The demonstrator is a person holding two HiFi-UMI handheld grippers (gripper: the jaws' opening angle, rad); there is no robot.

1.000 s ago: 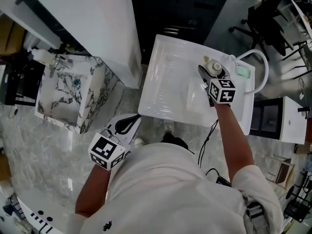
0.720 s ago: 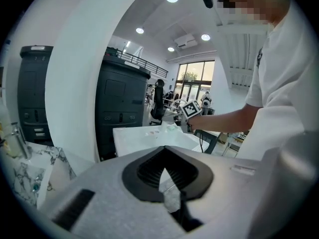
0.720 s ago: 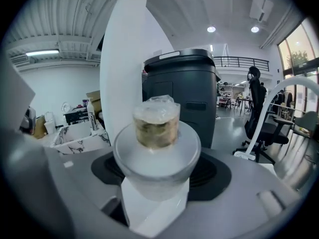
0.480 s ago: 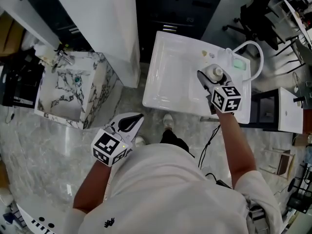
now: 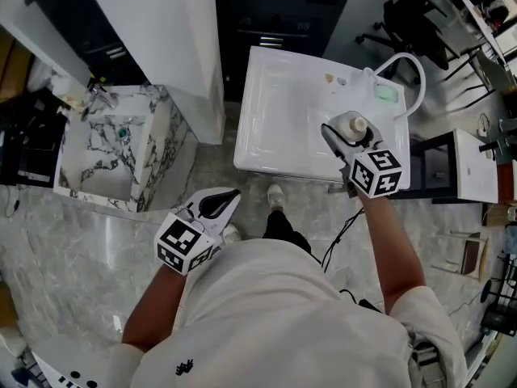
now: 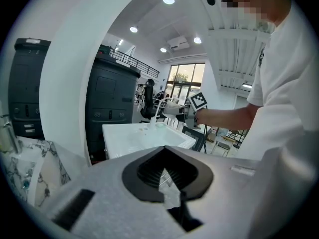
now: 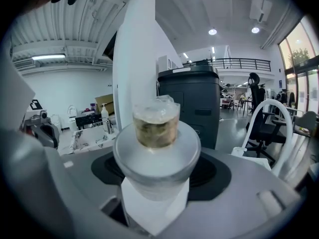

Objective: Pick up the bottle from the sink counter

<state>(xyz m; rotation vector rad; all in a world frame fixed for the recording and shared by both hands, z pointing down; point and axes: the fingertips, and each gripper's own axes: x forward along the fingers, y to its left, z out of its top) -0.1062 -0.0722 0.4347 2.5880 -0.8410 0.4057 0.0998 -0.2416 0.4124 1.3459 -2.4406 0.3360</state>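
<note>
Where the bottle (image 7: 156, 156) is: clamped cap-up in the right gripper (image 5: 349, 138), over the sink's (image 5: 275, 128) near right corner.
Right gripper: jaws spread wide, pressed on the bottle's frosted body.
Lift: seemingly clear of the sink's counter, though the steep head view leaves that unsure.
Left gripper (image 5: 212, 206): jaws together, nothing between them, hanging below and left of the sink's near edge.

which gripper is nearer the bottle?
Right. The right gripper clamps the bottle between its fingers at the white sink; the left gripper is shut, low at the person's side, far off.
</note>
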